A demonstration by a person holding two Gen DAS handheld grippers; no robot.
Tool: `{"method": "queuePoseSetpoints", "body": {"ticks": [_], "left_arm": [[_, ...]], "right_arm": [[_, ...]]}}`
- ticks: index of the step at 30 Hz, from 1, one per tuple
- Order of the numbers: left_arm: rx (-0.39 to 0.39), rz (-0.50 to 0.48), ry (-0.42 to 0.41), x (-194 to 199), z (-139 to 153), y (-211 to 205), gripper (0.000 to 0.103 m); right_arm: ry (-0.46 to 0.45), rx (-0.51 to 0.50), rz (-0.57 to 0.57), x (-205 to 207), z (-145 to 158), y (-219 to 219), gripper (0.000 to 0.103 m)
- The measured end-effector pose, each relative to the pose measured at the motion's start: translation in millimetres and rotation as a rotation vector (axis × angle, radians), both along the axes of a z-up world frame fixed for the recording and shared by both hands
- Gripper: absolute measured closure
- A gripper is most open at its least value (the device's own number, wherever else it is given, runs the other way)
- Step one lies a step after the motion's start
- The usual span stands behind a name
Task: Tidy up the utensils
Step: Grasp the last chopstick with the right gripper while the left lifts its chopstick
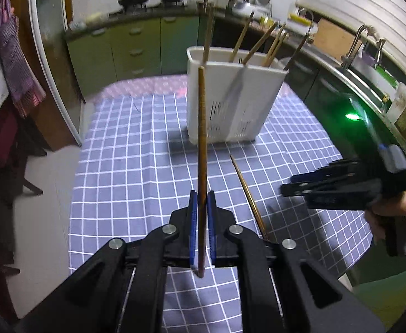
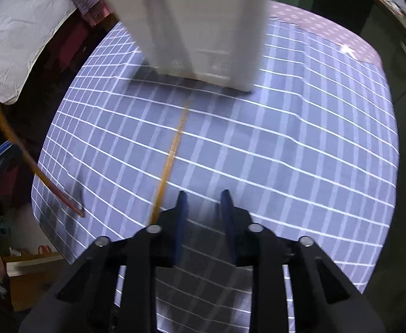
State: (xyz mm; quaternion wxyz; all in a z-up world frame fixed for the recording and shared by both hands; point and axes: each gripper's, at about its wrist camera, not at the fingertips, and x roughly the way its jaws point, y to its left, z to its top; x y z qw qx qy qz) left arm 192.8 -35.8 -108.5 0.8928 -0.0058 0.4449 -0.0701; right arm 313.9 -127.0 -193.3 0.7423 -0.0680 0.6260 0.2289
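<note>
In the white caddy (image 1: pixel 232 97): upright chopsticks (image 1: pixel 240 38).

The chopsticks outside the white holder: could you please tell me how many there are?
2. One dark brown wooden chopstick is clamped upright in the left gripper. One lighter wooden chopstick lies on the blue checked tablecloth, just left of the open right gripper. Others may be hidden.

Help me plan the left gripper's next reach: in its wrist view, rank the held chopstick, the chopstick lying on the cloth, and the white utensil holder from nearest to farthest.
1. Held chopstick, clamped upright in the left gripper.
2. Loose chopstick, on the cloth just right.
3. White utensil holder, standing ahead at the table's far end.
</note>
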Motion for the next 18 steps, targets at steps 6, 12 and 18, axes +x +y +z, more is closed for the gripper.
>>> {"method": "queuePoseSetpoints", "body": {"ticks": [6,12,18], "left_arm": [[0.005,-0.013,-0.033,-11,6,5,0.096],[0.004,-0.024,-0.04,-14,6,9,0.096],[0.003,-0.035,-0.041,-14,5,8,0.096]], "right_arm": [[0.041,-0.055,0.035,9,-12,40,0.088],[0.084,-0.076,0.017,16,-23,56,0.088],[0.098,-0.103,0.017,17,-33,70,0.088]]}}
